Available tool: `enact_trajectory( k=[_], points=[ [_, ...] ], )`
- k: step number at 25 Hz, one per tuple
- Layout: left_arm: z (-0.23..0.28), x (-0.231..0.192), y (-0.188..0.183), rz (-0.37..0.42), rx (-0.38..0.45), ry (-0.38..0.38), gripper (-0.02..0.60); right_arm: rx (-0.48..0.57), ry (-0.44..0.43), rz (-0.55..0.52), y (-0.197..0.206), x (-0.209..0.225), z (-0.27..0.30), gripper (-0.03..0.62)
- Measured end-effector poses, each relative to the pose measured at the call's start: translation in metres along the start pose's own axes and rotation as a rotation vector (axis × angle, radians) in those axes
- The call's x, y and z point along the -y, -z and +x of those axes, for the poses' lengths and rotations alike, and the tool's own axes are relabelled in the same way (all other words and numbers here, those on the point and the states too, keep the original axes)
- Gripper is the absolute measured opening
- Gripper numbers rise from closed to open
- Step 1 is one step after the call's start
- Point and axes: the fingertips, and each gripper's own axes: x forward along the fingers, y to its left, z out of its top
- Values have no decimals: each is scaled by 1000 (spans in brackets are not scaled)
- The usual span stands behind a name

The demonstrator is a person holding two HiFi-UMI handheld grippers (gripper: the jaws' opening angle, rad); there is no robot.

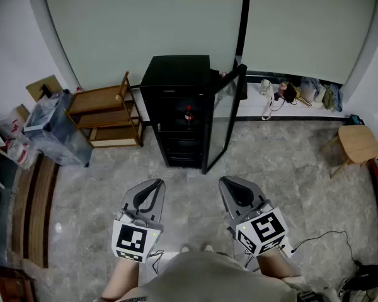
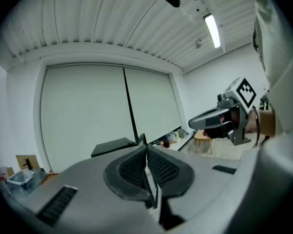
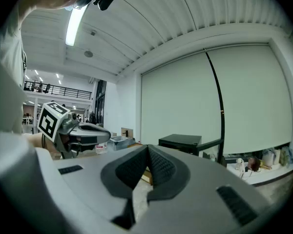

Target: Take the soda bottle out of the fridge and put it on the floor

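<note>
A small black fridge (image 1: 176,80) stands against the far wall with its glass door (image 1: 223,115) swung open to the right. On an upper shelf inside stands the soda bottle (image 1: 188,114), dark with a red label. My left gripper (image 1: 156,184) and right gripper (image 1: 225,182) hover side by side over the floor well short of the fridge, both shut and empty. In the left gripper view the left gripper (image 2: 145,141) has its pads pressed together, with the fridge (image 2: 115,146) beyond. The right gripper (image 3: 147,150) is likewise shut in its own view, the fridge (image 3: 181,141) ahead.
A wooden shelf unit (image 1: 107,115) stands left of the fridge, and a grey bin (image 1: 55,131) further left. Clutter lines the window ledge (image 1: 296,93) at right. A round wooden stool (image 1: 358,143) sits at far right. A cable (image 1: 327,238) trails over the tiled floor (image 1: 189,200).
</note>
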Motion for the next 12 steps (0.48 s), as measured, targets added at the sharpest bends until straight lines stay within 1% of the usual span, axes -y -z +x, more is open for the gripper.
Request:
enact_trajectory(
  k=[3,6,12],
  points=[
    [1,8,-3,-24,16,9,11,4,-10,-10,2,2,-2,-5],
    [4,16,-3,-9,3,5,11,16,-17,6,4,8,-6,-5],
    [9,27,-1,-2,-18,-7,12,16,-42,30,13,14,-9,-5]
  ],
)
